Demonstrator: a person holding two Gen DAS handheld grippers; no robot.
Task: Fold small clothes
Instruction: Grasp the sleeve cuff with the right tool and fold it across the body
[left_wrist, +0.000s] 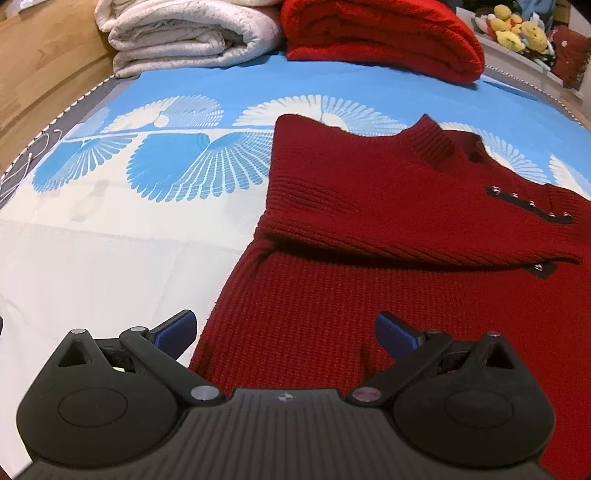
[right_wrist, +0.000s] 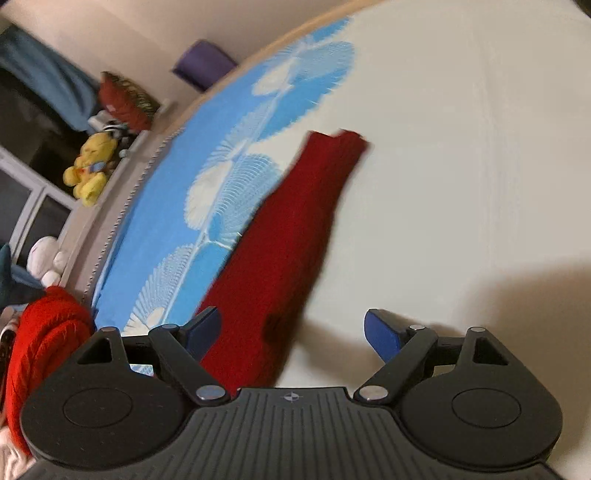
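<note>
1. A dark red knit sweater (left_wrist: 369, 206) lies flat on the bed sheet (left_wrist: 110, 240), which is blue and white with fan shapes.
2. One sleeve is already folded across the chest of the sweater. You can see small shiny snaps (left_wrist: 532, 203) along the sleeve's edge.
3. The other sleeve (right_wrist: 295, 221) looks like it is not folded yet. In the right wrist view it sticks out long and straight over the white part of the sheet. That picture is blurry.
4. The left gripper (left_wrist: 286, 330) is spread wide and holds nothing. It sits just above the bottom part of the sweater.
5. The right gripper (right_wrist: 291, 332) is spread wide too and holds nothing. It is right by the near end of the long sleeve.
6. So I think the job is just started. Still to do: fold that long sleeve in, then fold the bottom of the sweater up.
7. Behind the sweater, a white blanket (left_wrist: 184, 37) and a bright red blanket (left_wrist: 388, 37) sit folded.
</note>
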